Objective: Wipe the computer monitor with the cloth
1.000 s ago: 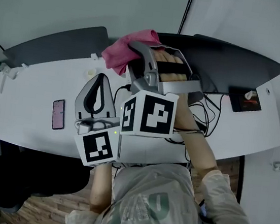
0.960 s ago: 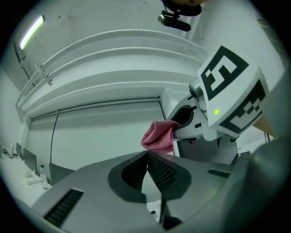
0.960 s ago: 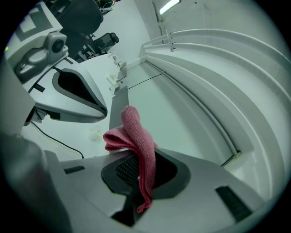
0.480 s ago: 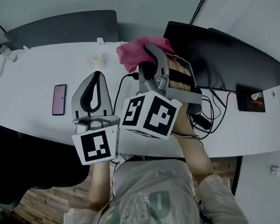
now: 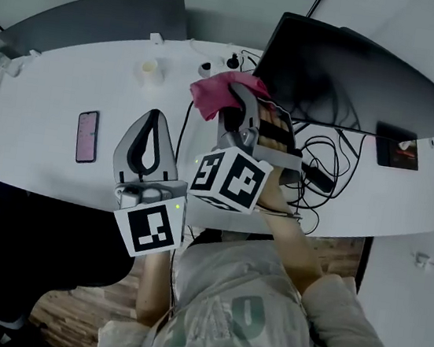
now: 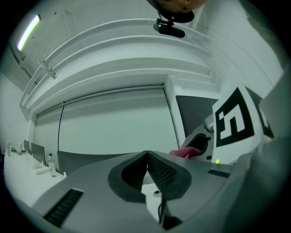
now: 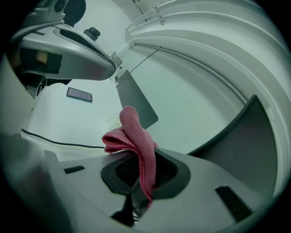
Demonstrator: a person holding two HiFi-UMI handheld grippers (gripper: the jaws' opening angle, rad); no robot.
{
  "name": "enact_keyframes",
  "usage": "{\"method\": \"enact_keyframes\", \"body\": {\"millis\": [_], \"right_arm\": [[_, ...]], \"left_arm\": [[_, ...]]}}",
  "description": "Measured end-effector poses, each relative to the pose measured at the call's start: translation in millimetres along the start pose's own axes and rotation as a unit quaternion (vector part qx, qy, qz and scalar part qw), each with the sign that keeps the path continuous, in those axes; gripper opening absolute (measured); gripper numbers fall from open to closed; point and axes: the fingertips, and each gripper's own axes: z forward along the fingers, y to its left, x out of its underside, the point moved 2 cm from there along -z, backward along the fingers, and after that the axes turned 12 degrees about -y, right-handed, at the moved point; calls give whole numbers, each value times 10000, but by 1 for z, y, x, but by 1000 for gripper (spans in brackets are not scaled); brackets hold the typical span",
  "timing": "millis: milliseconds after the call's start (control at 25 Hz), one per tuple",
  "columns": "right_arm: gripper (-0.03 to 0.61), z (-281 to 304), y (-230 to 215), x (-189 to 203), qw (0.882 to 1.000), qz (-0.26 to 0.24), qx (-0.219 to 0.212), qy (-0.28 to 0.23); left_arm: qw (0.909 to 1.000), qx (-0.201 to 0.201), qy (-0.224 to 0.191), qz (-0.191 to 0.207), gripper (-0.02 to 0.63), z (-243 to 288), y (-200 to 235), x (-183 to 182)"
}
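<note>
the right gripper [image 5: 241,99] stays clamped on the pink cloth [image 5: 213,97], now lower against the monitor's [image 5: 358,68] left edge, upper centre; the left gripper [image 5: 154,121], jaws together, holds nothing.

Quick tally from what shows:

- Two grippers: left gripper [image 6: 147,157] and right gripper [image 7: 140,170]. Four fingers [image 6: 166,170] in all.
- Two marker cubes: left cube [image 5: 148,230], right cube [image 5: 228,180].
- One pink cloth [image 5: 215,95].
- One monitor [image 5: 357,76].
- One dark panel [image 5: 103,11] at the far edge, can't tell what kind.
- One desk [image 5: 39,137].
- One phone [image 5: 86,136].
- One small white cup-like thing [image 5: 148,68].
- One small dark device with a red patch [image 5: 399,147].
- Cables [image 5: 322,155]: a tangle, no way to count strands.
- One person [image 5: 245,323].
</note>
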Motion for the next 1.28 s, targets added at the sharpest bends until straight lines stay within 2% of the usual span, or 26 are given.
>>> {"method": "enact_keyframes", "body": {"millis": [120,360,760,1280], "right_arm": [[55,8,22,18,9995,219,-171,135],[55,23,58,48,9981,275,-434,349],[55,40,112,93,9933,43,-921,699],[55,46,137,111,9886,-89,-1179,929]], "left_arm": [[9998,-52,214,23,15,-8,0,16],[9987,-223,459,-21,15,-18,4,38],[9947,-453,920,-100,15,-44,4,65],[9933,-480,1034,-181,15,-53,-1,76]]}}
